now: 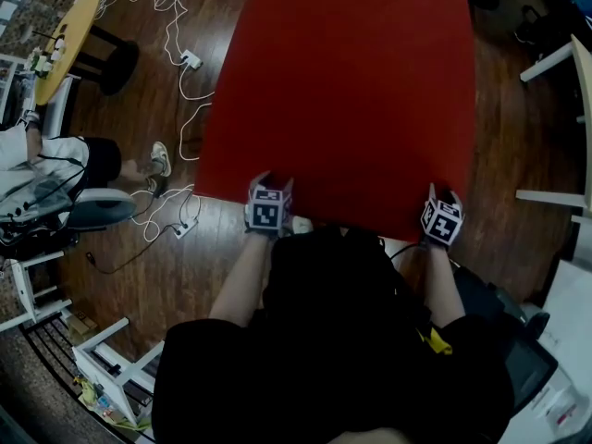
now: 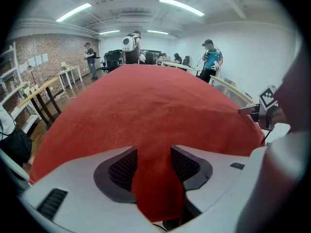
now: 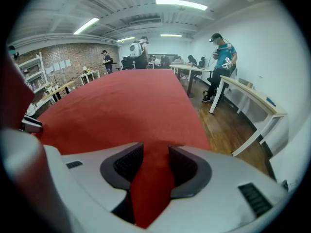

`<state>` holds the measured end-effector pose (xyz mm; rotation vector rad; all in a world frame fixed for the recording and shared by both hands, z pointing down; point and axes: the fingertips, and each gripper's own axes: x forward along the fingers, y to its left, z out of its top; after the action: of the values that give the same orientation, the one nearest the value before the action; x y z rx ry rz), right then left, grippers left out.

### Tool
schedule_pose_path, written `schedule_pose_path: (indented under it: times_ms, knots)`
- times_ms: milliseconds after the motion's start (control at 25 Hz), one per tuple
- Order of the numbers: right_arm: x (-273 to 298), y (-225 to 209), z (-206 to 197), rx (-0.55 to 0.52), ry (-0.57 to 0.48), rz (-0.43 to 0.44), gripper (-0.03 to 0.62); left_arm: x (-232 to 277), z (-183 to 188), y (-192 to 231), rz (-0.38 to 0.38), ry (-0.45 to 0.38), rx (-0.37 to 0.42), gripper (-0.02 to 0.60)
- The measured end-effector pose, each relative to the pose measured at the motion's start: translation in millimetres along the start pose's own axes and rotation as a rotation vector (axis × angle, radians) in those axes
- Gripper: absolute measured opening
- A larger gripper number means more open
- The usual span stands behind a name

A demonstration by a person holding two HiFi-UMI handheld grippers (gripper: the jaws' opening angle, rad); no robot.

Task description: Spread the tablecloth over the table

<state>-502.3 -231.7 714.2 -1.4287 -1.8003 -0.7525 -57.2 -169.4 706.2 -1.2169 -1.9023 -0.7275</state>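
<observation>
Firmly on tablecloth (image 1: 342,91): both grippers (image 2: 153,161) (image 3: 150,161).

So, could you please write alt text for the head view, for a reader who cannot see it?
Seen from above, a person's left claw and right claw each grip the near edge of a large red fabric tablecloth spread out flat ahead. Brown wooden floor with white cables surrounds it.

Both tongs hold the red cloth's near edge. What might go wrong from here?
The left tongs and right tongs each pinch only a narrow fold of the tablecloth; a hard tug may pull it free.
Its near edge looks slanted in the head view, so uneven pulling may skew it more.
Cables lie on the floor to the left, a possible trip hazard.
</observation>
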Motion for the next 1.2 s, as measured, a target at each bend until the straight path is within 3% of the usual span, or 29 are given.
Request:
schedule_pose_path:
  times_ms: [240,440,520,600,720,800,920,1040,1200]
  knots:
    - [-22,-9,-20,0.007,-0.021,-0.063,0.172,-14,-16,-3,-0.048,-0.035,0.014,0.212]
    - [-43,5,11,0.014,-0.174,-0.018,0.172,-15,-16,-4,-0.116,-0.080,-0.006,0.212]
    - [-53,21,30,0.035,-0.266,0.045,0.170,-22,-1,2,-0.121,-0.164,-0.023,0.195]
    - [-66,44,52,0.054,-0.374,0.106,0.110,-41,29,16,-0.126,-0.271,-0.047,0.167]
    - [-90,88,76,0.097,-0.525,0.177,0.107,-79,68,56,-0.134,-0.443,-0.102,0.091]
    - [-116,109,82,0.157,-0.613,0.230,0.049,-112,80,78,-0.147,-0.547,-0.141,0.022]
    - [-154,120,92,0.222,-0.721,0.306,0.008,-154,99,87,-0.204,-0.677,-0.153,-0.003]
    - [-175,118,80,0.218,-0.738,0.285,0.006,-181,114,93,-0.262,-0.751,-0.106,-0.003]
    - [-195,113,68,0.182,-0.723,0.219,0.006,-212,117,119,-0.246,-0.830,-0.084,-0.005]
